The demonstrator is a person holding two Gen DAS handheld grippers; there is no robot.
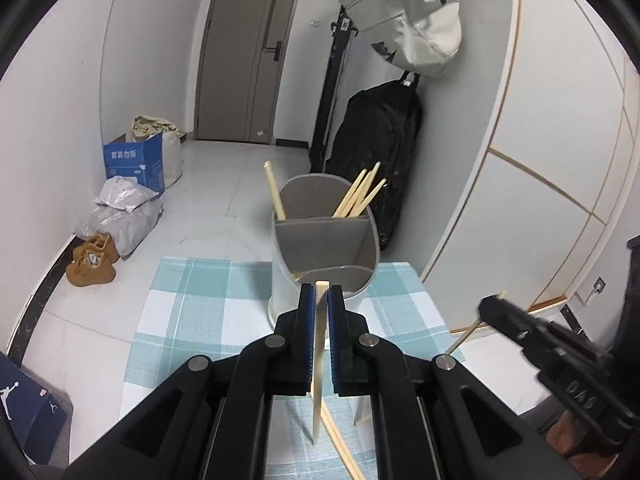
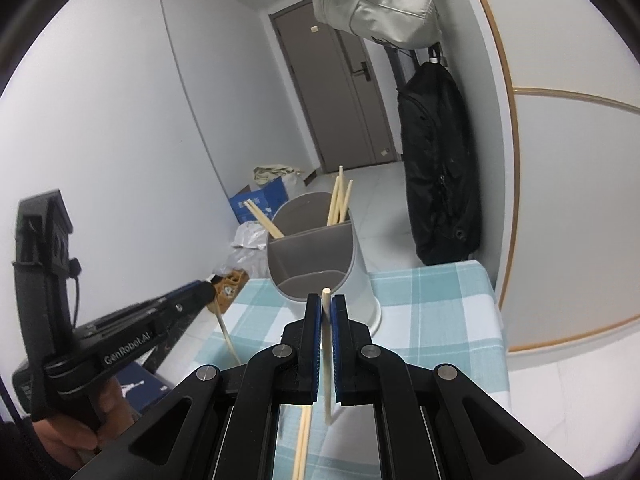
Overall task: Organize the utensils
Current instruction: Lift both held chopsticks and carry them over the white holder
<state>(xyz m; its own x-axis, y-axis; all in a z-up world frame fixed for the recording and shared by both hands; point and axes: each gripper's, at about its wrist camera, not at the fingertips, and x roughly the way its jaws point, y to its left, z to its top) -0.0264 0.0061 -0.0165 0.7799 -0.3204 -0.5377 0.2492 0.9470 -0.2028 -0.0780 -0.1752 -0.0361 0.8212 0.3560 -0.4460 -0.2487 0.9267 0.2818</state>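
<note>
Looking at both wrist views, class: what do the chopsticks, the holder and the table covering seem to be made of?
Chopstick in left gripper: pale, matte, likely bamboo or wood.
Utensil holder: smooth grey moulded walls and divider, probably plastic.
Checked cloth: woven-looking teal and white fabric, faintly creased.

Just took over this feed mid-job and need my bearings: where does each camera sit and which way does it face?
Left wrist: on the left gripper, looking forward over its clamped chopstick at the utensil holder; right gripper shows at right.
Right wrist: on the right gripper, same heading, its own chopstick clamped; left gripper and the person's hand show at left.
Shared: holder, checked cloth, door.
</note>
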